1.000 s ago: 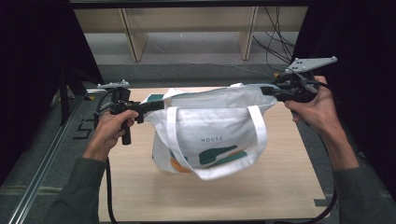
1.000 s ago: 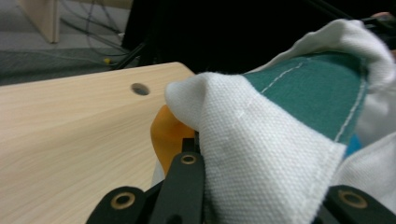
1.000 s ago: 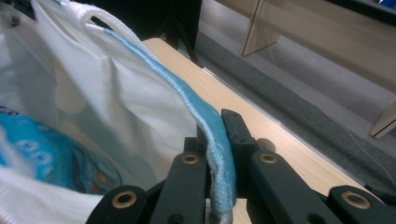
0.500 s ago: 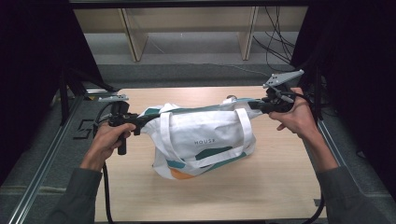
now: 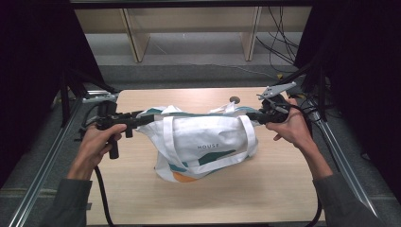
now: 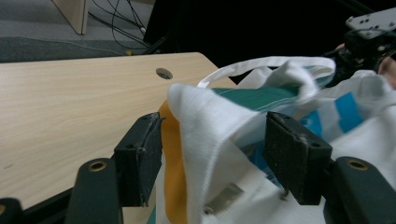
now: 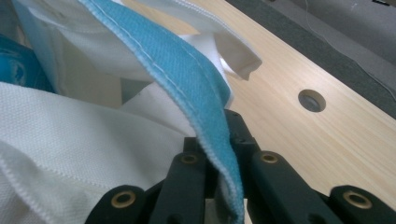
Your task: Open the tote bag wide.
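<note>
A white tote bag (image 5: 203, 142) with teal and orange print and the word HOUSE rests slumped on the wooden table (image 5: 198, 198). My left gripper (image 5: 142, 119) is at the bag's left top corner. In the left gripper view its jaws stand wide apart, open, with the bag's white rim (image 6: 210, 116) draped loosely between them. My right gripper (image 5: 253, 116) holds the right top corner. In the right gripper view it (image 7: 219, 154) is shut on the bag's blue-lined edge (image 7: 187, 70).
A round hole (image 5: 234, 99) is set in the table just behind the bag. Wooden shelf legs (image 5: 135, 38) and cables (image 5: 279, 42) stand on the floor beyond the far edge. Metal rails (image 5: 42, 170) run along both sides of the table.
Both hands came down and the bag, held up taut a second ago, now sags on the table. The left jaws now stand apart around the rim.
</note>
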A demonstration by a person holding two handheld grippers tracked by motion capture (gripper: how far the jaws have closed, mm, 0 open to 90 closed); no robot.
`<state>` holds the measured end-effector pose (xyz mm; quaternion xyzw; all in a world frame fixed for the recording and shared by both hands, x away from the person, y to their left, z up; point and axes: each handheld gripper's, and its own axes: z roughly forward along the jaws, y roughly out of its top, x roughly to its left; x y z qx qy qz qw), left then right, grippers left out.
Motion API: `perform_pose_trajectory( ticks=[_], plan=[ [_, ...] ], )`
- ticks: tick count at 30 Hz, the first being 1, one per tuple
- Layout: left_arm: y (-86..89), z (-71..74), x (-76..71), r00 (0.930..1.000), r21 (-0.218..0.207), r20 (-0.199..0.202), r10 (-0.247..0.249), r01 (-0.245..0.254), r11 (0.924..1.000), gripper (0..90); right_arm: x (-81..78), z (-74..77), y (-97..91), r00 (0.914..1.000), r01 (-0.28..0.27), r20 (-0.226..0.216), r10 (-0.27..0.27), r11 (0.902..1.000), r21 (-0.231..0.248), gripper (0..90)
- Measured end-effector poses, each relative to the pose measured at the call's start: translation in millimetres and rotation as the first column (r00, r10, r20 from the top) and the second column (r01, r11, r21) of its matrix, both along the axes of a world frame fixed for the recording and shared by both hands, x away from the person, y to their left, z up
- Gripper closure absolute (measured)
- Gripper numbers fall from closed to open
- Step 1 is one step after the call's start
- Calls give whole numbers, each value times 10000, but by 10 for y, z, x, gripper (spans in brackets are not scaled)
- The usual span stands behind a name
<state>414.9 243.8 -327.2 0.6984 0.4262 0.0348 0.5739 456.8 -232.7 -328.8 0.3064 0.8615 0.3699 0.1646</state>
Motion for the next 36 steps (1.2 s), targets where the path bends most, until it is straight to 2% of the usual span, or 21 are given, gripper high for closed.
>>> perform_pose_trajectory(
  ticks=[4,5,6,9,10,13,14,15,16,17,20,21,24,25,26,29,30,31,33,35,36],
  plan=[
    [37,49,-83,9995,512,-242,205,-193,9985,362,6,3,19,9999,-103,40,104,9999,-32,870],
    [46,-3,-51,9974,660,-548,473,-437,9969,364,0,16,19,9997,-180,-146,177,9997,-164,870],
    [46,-3,-51,9974,660,-548,473,-437,9969,368,0,16,19,9997,-180,-146,177,9997,-164,870],
    [52,-207,62,9906,777,-1173,710,-621,9950,396,-7,14,12,9997,-225,60,225,9997,-126,869],
    [52,-207,62,9906,777,-1173,710,-621,9950,402,-7,14,12,9997,-225,60,225,9997,-126,869],
    [-8,-347,122,9913,541,-1304,202,-132,9984,648,-1,9,13,9993,-204,298,204,9998,-3,852],
    [-36,-372,128,9931,500,-1165,-153,212,9985,648,-1,9,13,9993,-204,298,204,9998,-3,852],
    [-99,-376,118,9948,851,-989,-253,338,9958,820,-18,59,-16,9999,-76,87,75,9999,154,774],
    [-99,-376,118,9948,851,-989,-253,338,9958,834,-29,77,-13,9991,90,414,-108,9989,449,753],
    [-126,-368,117,9950,1185,-944,-317,429,9920,841,-58,159,-51,9996,-41,287,30,9993,376,725],
    [-133,-359,109,9958,1180,-861,-299,400,9922,846,-102,302,-87,9969,68,770,-125,9973,733,699],
    [-127,-352,99,9955,1222,-850,-427,530,9911,847,-175,474,-123,9959,-211,898,100,9920,1241,690],
    [-132,-346,81,9962,1221,-757,-433,524,9911,846,-232,624,-134,9932,-551,1104,360,9830,1753,690],
    [-133,-351,78,9960,1154,-692,-559,637,9913,846,-284,717,-87,9896,-1067,1191,811,9678,2281,689],
    [-133,-351,78,9960,1154,-692,-559,637,9913,845,-306,733,-32,9863,-1300,1313,1001,9612,2433,679],
    [-138,-345,73,9967,1236,-645,-492,569,9907,843,-333,738,95,9787,-1912,1207,1661,9513,2416,645],
    [-128,-342,72,9961,1209,-690,-557,638,9906,842,-340,718,230,9690,-2387,1232,2143,9406,2415,604],
    [-125,-340,69,9962,1237,-670,-551,631,9903,840,-348,708,291,9639,-2658,913,2502,9258,2687,592],
    [-118,-340,63,9964,1178,-644,-557,631,9910,838,-338,685,388,9591,-2828,658,2754,9193,2737,537],
    [-113,-342,63,9962,1154,-625,-605,674,9910,837,-340,674,429,9577,-2846,362,2855,9208,2668,529],
    [-107,-348,59,9962,1132,-609,-616,682,9912,833,-339,629,501,9488,-3097,174,3155,9177,2490,544]
  ],
)
